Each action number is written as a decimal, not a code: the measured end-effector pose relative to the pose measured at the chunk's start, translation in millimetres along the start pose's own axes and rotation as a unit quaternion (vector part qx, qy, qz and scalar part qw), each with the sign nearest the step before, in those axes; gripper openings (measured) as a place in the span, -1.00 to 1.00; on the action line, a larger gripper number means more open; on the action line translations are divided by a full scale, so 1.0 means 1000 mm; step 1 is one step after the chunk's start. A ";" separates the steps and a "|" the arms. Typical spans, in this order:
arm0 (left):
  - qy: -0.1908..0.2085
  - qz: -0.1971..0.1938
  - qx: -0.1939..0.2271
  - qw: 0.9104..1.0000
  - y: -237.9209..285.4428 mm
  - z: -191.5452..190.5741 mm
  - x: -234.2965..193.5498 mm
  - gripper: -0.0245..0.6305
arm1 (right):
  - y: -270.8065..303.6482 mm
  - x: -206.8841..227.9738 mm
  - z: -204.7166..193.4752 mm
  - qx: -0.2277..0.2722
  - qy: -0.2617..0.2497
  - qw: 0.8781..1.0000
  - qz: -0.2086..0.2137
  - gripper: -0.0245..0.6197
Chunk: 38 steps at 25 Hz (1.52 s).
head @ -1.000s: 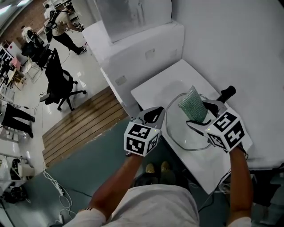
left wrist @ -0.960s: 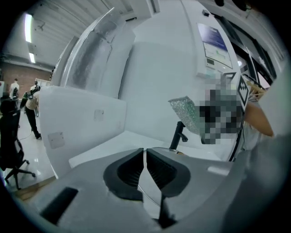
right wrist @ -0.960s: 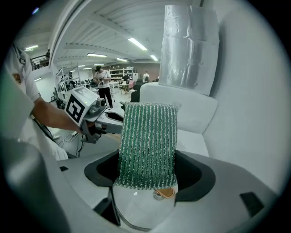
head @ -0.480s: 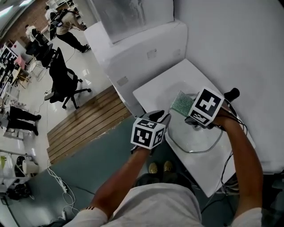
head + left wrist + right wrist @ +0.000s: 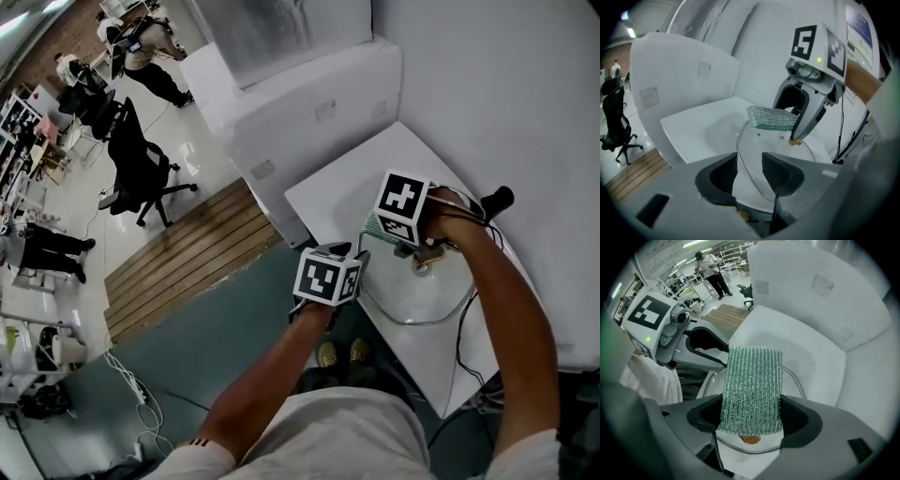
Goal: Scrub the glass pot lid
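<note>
Bright, even light falls from ceiling lights (image 5: 699,244), leaving only faint, soft-edged shadows on the white table (image 5: 323,202), which looks close to washed out, and small spots of glare on the shiny floor (image 5: 187,155). Both gripper views are bent by a wide lens, with straight edges bowed and a dark ring at the corners. The scrub pad (image 5: 752,390) is crisp there, while the grey parts nearest the lens are soft and the left gripper view looks slightly hazy.
</note>
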State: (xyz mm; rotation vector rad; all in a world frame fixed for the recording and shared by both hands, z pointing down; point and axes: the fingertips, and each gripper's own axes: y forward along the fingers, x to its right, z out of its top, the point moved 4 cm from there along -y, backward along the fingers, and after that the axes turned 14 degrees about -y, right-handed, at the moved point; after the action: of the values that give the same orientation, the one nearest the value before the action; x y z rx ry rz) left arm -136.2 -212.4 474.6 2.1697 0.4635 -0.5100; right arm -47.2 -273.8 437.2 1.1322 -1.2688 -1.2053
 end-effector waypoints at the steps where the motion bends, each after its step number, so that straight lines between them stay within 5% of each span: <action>1: -0.002 0.001 -0.005 1.000 0.002 0.000 0.000 -0.41 | 0.004 0.002 0.001 -0.006 0.000 1.000 0.005 0.16; 18: -0.018 -0.001 -0.055 0.998 0.020 -0.016 -0.005 -0.41 | 0.044 0.009 0.006 -0.045 0.003 0.998 0.053 0.16; 26: -0.016 -0.007 -0.056 0.998 0.021 -0.017 -0.004 -0.44 | 0.037 0.029 -0.023 0.012 0.108 0.992 0.068 0.16; 33: -0.017 -0.011 -0.056 0.998 0.020 -0.018 -0.003 -0.44 | 0.035 0.056 -0.048 0.053 0.251 0.965 0.049 0.16; 38: -0.022 -0.015 -0.052 0.998 0.020 -0.019 -0.004 -0.44 | 0.038 0.053 -0.054 0.059 0.270 0.960 0.045 0.16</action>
State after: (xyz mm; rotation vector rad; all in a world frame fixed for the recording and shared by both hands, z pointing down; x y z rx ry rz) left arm -126.0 -209.3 500.2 2.0500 0.4879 -0.5372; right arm 4.1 -326.8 478.0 1.3589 -0.9624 -0.6866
